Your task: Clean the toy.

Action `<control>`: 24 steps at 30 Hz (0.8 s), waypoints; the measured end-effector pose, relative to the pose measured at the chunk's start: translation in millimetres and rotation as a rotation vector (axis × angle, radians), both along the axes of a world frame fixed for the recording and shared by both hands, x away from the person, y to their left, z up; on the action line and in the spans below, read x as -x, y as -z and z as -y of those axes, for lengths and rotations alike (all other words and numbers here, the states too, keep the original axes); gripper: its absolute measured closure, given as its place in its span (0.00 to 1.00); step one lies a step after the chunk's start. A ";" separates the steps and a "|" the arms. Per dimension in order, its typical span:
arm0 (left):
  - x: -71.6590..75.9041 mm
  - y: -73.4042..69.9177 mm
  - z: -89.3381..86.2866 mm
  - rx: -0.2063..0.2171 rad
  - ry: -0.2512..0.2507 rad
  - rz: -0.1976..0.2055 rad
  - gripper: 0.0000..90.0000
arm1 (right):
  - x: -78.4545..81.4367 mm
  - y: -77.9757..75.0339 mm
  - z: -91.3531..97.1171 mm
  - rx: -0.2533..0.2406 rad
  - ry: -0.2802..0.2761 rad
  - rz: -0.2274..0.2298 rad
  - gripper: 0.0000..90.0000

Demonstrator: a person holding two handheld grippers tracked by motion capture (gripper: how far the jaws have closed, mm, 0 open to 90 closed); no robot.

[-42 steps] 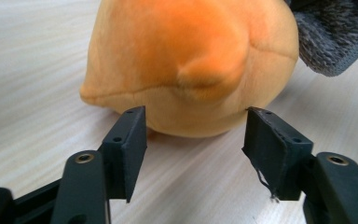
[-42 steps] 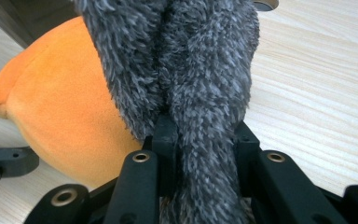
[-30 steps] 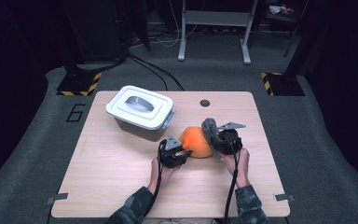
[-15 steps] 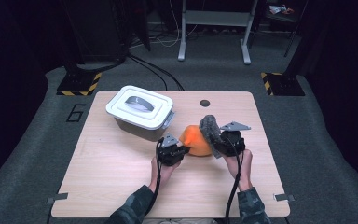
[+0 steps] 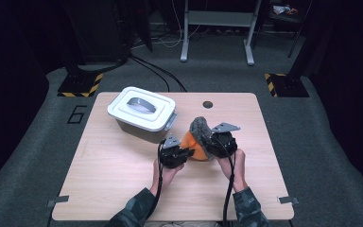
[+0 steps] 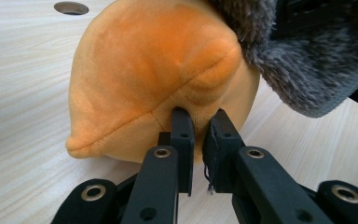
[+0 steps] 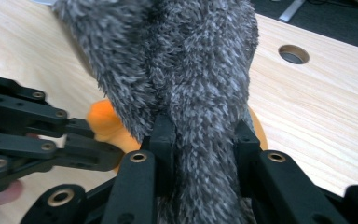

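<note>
An orange plush toy [image 5: 192, 145] with a grey furry part [image 5: 199, 126] lies on the wooden table [image 5: 113, 179], between my two grippers. My left gripper [image 5: 183, 150] comes at it from the left. In the left gripper view the left gripper [image 6: 198, 133] is shut on a small fold of the orange plush toy [image 6: 154, 79], with the grey fur [image 6: 298, 60] at the upper right. My right gripper [image 5: 207, 142] is shut on the grey fur and holds it up. In the right gripper view the grey fur [image 7: 182, 60] bulges between the jaws of the right gripper [image 7: 200, 140].
A white lidded box [image 5: 142, 113] with a handle in its lid stands just left of the toy, behind the left gripper. A round hole [image 5: 208, 104] is in the table's far edge. Dark floor, stands and cables lie beyond the table.
My right gripper has shifted slightly left and up with the grey fur in it. The left hand has stayed in place at the orange plush.
</note>
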State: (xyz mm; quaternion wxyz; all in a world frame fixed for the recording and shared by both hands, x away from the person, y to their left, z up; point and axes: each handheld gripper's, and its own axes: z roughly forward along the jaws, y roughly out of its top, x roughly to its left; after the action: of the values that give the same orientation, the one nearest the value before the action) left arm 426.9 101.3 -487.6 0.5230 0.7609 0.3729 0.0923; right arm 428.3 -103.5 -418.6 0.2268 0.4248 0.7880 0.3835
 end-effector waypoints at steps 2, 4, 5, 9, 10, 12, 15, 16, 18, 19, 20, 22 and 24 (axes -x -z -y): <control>-0.5 0.8 -0.1 -0.001 0.003 -0.003 0.92 | -1.2 1.7 1.5 -0.009 -0.002 -0.004 0.77; -1.0 2.0 0.3 0.001 0.003 -0.004 0.92 | -2.1 4.8 5.9 -0.015 0.010 -0.006 0.76; -1.0 2.0 0.3 0.001 0.003 -0.004 0.92 | -2.1 4.8 5.9 -0.015 0.010 -0.006 0.76; -1.7 2.7 0.4 0.005 -0.002 -0.006 0.92 | -2.1 8.7 14.5 -0.016 0.038 -0.013 0.76; -2.2 3.2 -0.2 0.006 -0.005 -0.010 0.92 | -1.8 12.2 20.1 -0.026 0.058 -0.025 0.76; -2.7 3.4 -0.7 0.007 -0.002 -0.013 0.92 | -1.8 14.3 23.3 -0.032 0.069 -0.030 0.76; -3.8 4.3 -1.9 0.003 -0.001 -0.011 0.92 | -2.2 21.8 32.4 -0.037 0.093 -0.042 0.76; -4.2 4.8 -2.8 0.007 -0.007 -0.012 0.92 | -3.5 27.0 38.2 -0.032 0.114 -0.053 0.76; -3.9 5.3 -3.0 0.014 -0.010 -0.020 0.92 | -5.5 33.2 43.1 -0.031 0.139 -0.073 0.76; -3.9 5.3 -3.0 0.014 -0.010 -0.020 0.92 | -5.5 33.2 43.1 -0.031 0.139 -0.073 0.76; -4.1 5.7 -3.5 0.017 -0.009 -0.021 0.92 | -8.4 40.0 47.7 -0.035 0.154 -0.091 0.76; -4.2 6.3 -4.0 0.015 -0.005 -0.021 0.92 | -11.6 47.1 52.0 -0.042 0.163 -0.121 0.76; -4.4 6.6 -4.5 0.018 -0.004 -0.022 0.92 | -15.6 55.7 55.9 -0.038 0.181 -0.147 0.76</control>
State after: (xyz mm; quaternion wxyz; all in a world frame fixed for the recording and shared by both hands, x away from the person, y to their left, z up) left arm 431.3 105.8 -494.2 0.5253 0.7566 0.3809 0.0815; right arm 443.9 -159.4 -474.3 0.1942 0.5255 0.7534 0.3443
